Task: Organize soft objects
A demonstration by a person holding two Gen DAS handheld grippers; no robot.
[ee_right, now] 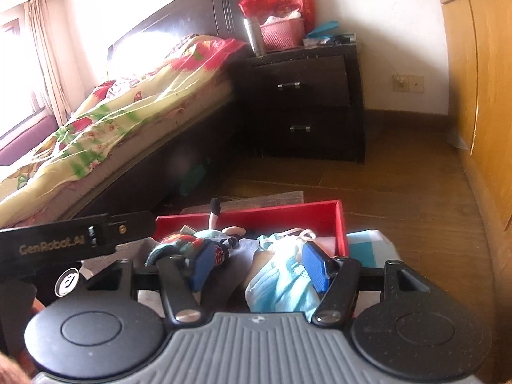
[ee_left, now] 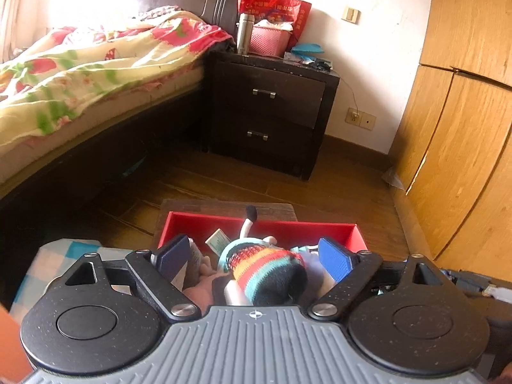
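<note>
A red box (ee_left: 348, 232) sits on the wooden floor and holds soft things. In the left wrist view a rainbow-striped knitted toy (ee_left: 265, 268) lies in it, between the wide-apart blue pads of my left gripper (ee_left: 256, 256), which is open above the box. In the right wrist view the red box (ee_right: 339, 224) holds the striped toy (ee_right: 185, 244) and light blue face masks (ee_right: 281, 284). My right gripper (ee_right: 259, 265) is open, with the masks between its pads, untouched as far as I can tell. The left gripper's black body (ee_right: 64, 240) shows at left.
A bed with a floral quilt (ee_left: 80, 73) stands at left. A dark nightstand (ee_left: 272, 112) with a pink basket (ee_left: 268, 40) and steel flask stands ahead. A wooden wardrobe (ee_left: 464, 128) lines the right. A blue checked cloth (ee_left: 64, 256) lies left of the box.
</note>
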